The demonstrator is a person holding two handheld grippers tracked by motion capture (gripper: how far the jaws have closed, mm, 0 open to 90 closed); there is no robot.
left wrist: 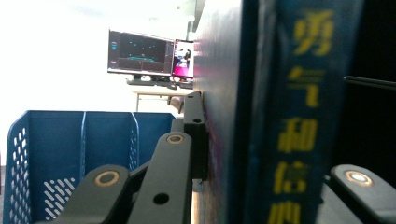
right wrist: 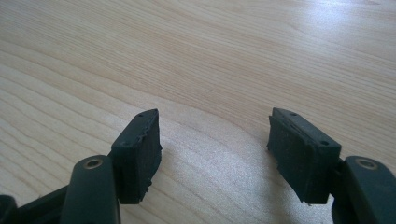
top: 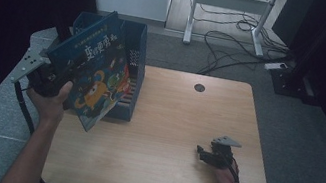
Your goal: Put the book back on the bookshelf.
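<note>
Up left, the left tool [top: 49, 76] grips the book [top: 96, 72]; the right tool [right wrist: 215, 140] rests released.

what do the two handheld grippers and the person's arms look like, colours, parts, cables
Both grippers are black. The left gripper carries a grey three-cornered plate with small dark holes, and a black cable trails down from it. The right gripper has a similar grey plate and a dark cable with a trace of red. Its jaws end in rough, ragged-edged black pads on arms with brass-coloured pivot rivets. The forearms are bare, with no sleeves showing.
</note>
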